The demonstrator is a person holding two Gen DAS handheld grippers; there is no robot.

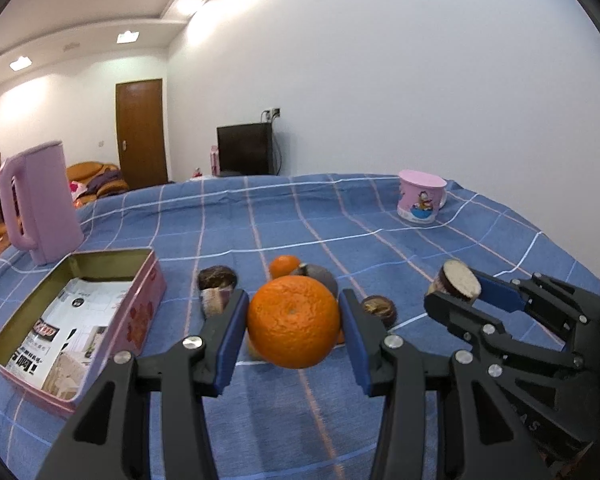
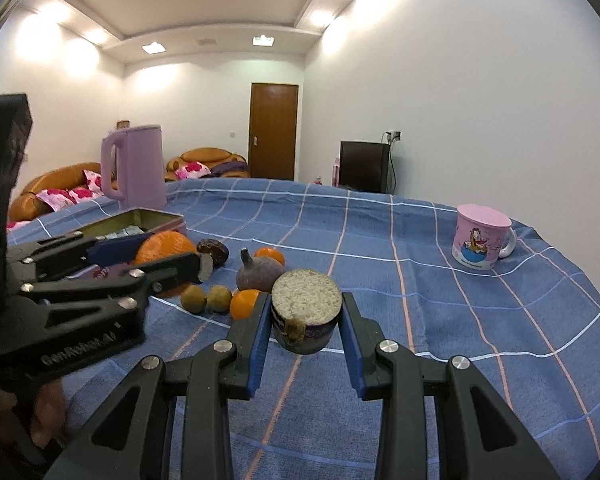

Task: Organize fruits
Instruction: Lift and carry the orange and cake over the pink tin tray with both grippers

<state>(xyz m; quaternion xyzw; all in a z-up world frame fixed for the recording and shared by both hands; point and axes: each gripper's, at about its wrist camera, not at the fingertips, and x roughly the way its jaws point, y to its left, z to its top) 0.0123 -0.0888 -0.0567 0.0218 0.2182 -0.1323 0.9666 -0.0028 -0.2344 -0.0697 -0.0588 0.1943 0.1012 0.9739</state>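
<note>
Big orange point(image 1: 293, 320) clamped in left claw point(image 1: 294, 334), lifted over the blue checked worktop point(image 1: 380, 248); cut purple fruit half point(image 2: 306, 310) pinched in right claw point(image 2: 305, 326). Open pink tin point(image 1: 80, 308) just left; loose fruit pile point(image 2: 256, 276) behind, possibly longans among it.

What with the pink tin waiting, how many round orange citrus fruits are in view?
3: a large one in the left gripper, a small one behind the purple fig-shaped fruit, another small one before it. Others may be hidden.
</note>
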